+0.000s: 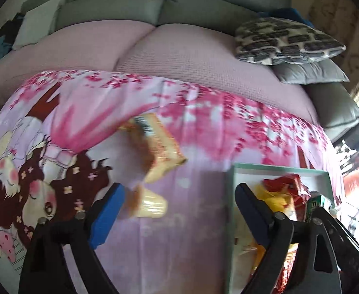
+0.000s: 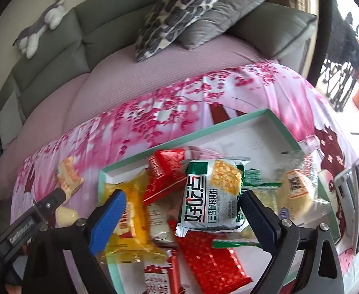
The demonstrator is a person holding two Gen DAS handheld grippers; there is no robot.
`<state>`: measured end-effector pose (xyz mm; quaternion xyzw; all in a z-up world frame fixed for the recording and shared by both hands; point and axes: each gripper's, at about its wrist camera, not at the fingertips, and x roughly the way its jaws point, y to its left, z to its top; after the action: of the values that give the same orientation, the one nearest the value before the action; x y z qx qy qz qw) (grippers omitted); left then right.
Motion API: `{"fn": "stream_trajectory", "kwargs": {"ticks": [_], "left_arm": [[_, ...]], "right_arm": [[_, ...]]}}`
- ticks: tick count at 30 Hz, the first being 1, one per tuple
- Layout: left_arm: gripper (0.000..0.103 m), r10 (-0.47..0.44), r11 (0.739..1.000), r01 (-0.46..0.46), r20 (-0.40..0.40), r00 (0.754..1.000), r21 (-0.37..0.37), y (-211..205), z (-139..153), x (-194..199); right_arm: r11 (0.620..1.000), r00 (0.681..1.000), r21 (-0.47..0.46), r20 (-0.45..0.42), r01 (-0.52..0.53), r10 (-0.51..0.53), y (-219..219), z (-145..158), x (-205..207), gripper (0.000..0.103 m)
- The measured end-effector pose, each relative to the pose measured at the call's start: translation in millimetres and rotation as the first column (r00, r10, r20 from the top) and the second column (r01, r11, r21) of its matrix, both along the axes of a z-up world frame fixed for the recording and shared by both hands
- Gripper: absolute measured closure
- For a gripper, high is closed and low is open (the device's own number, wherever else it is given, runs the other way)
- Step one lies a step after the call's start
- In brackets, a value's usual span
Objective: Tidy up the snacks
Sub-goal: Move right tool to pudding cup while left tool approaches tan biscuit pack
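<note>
My left gripper (image 1: 179, 193) stands open above the pink printed cloth (image 1: 179, 245). A small pale yellow packet (image 1: 152, 204) lies just inside its left finger, untouched. Farther off lies an orange-yellow snack packet (image 1: 159, 147). A teal-rimmed white tray (image 1: 277, 167) sits at the right. In the right wrist view my right gripper (image 2: 183, 196) is open over the tray (image 2: 265, 114), which holds several snacks. A green-and-white packet (image 2: 211, 196) lies on the pile between the fingers, not pinched. Around it lie red packets (image 2: 167, 171) and a yellow one (image 2: 130, 215).
A sofa with a pink seat cover (image 1: 191, 56) runs behind the cloth. It carries a patterned pillow (image 2: 177, 12), a grey pillow (image 2: 218, 17) and a plush toy (image 2: 44, 22). A phone-like device (image 2: 355, 196) lies right of the tray. Folding chairs (image 2: 345, 61) stand by the window.
</note>
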<state>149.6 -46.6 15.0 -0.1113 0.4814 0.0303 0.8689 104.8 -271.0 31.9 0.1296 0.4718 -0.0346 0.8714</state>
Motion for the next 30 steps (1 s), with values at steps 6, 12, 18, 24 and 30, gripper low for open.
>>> {"fn": "stream_trajectory", "kwargs": {"ticks": [6, 12, 18, 24, 30], "left_arm": [[0.002, 0.050, 0.999, -0.050, -0.001, 0.999, 0.013, 17.6, -1.4, -4.8], [0.002, 0.075, 0.997, -0.075, -0.005, 0.997, 0.010, 31.2, -1.0, -8.8], [0.002, 0.092, 0.995, -0.091, -0.017, 0.996, 0.035, 49.4, -0.4, -12.1], [0.002, 0.114, 0.990, -0.111, -0.036, 0.993, 0.082, 72.0, -2.5, -20.6], [0.002, 0.171, 0.981, -0.165, -0.055, 0.984, 0.101, 98.6, -7.2, -29.5]], "right_arm": [[0.998, 0.999, -0.028, 0.021, -0.050, 0.050, 22.9, 3.8, -0.9, 0.000], [0.996, 0.996, -0.048, 0.024, -0.080, 0.081, 36.6, 4.7, -0.8, 0.000], [0.990, 0.990, -0.057, 0.044, -0.131, 0.134, 56.4, 11.4, -3.5, 0.000], [0.978, 0.978, -0.056, 0.048, -0.201, 0.204, 81.8, 13.5, -6.1, 0.000], [0.963, 0.963, -0.046, 0.038, -0.265, 0.267, 108.9, 8.6, -9.0, 0.000]]}}
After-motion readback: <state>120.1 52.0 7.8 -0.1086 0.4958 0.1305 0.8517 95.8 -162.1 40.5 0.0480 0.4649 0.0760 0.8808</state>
